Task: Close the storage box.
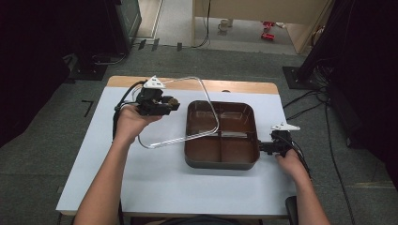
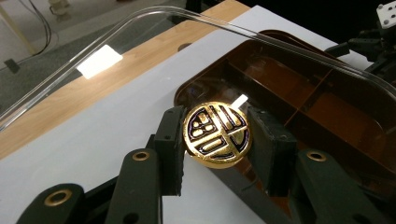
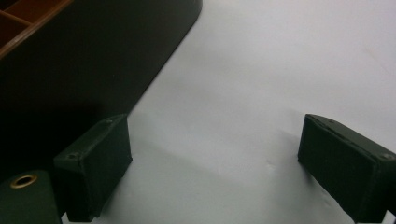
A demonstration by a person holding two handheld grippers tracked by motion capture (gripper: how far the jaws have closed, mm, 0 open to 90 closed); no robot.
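A dark brown tray (image 1: 220, 162) with several compartments sits on the white table, right of centre. A clear plastic lid (image 1: 209, 101) hangs tilted to its left, with the right edge over the tray's left part. My left gripper (image 1: 172, 104) is shut on the lid's round gold knob (image 2: 217, 134), one black pad on each side of it. The lid's rim (image 2: 140, 18) arches over the tray (image 2: 289, 88) in the left gripper view. My right gripper (image 1: 263, 146) rests low on the table by the tray's right wall (image 3: 93, 56), jaws wide open around bare tabletop (image 3: 219, 149).
The table (image 1: 155, 183) has a wooden strip (image 1: 234, 86) along its far edge. Cables (image 1: 309, 101) and dark stands lie on the floor right of the table. The other gripper (image 2: 380, 42) appears far off in the left gripper view.
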